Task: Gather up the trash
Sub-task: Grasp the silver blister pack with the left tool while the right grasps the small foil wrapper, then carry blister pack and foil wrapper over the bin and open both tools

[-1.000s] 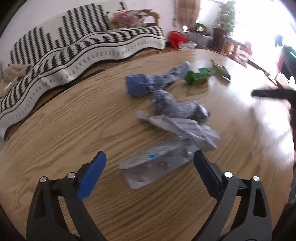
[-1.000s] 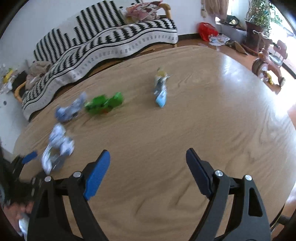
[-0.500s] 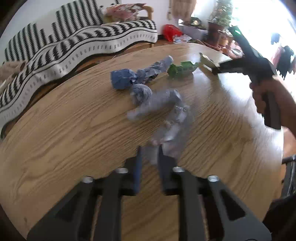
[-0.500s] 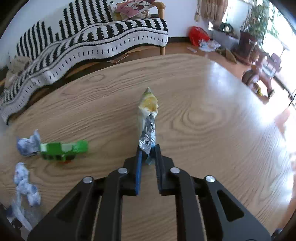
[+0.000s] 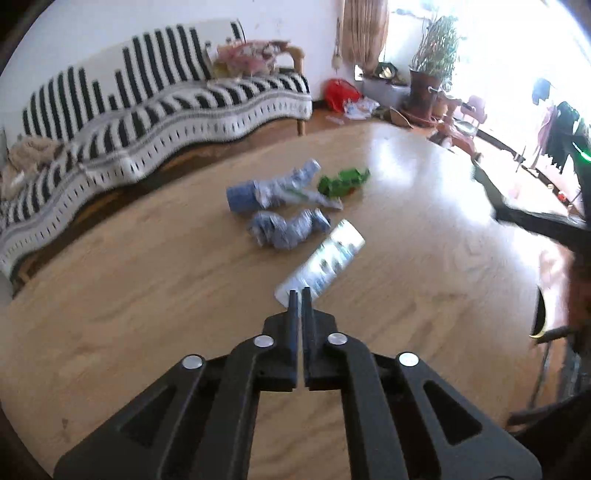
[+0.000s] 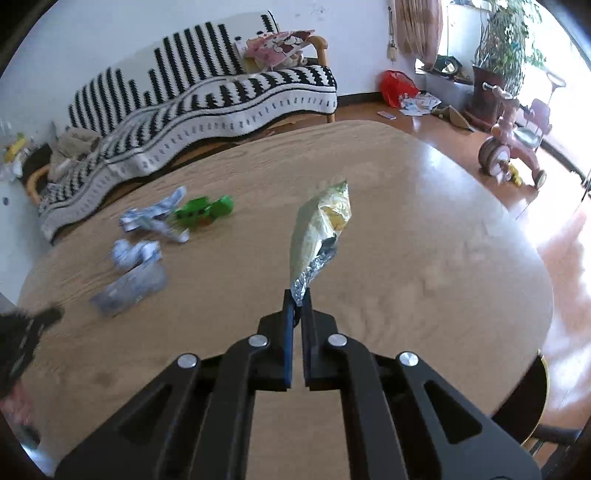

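While a striped sofa backs the wooden table (littered), the left gripper pinches a blister pack, the right gripper a wrapper.

Black hand-held gripper, blue pads, silver screws

A lived-in home living room. A long sofa draped in a black-and-white zigzag-striped knitted throw stands against a plain white wall, with a pink printed cushion at one end. In front of it is a large oval wooden table with a light oak grain. Beyond, on a brown wooden floor, stand a tall leafy potted plant, a pink child's tricycle and a red plastic bag — all beside a bright window hung with a tan patterned curtain.
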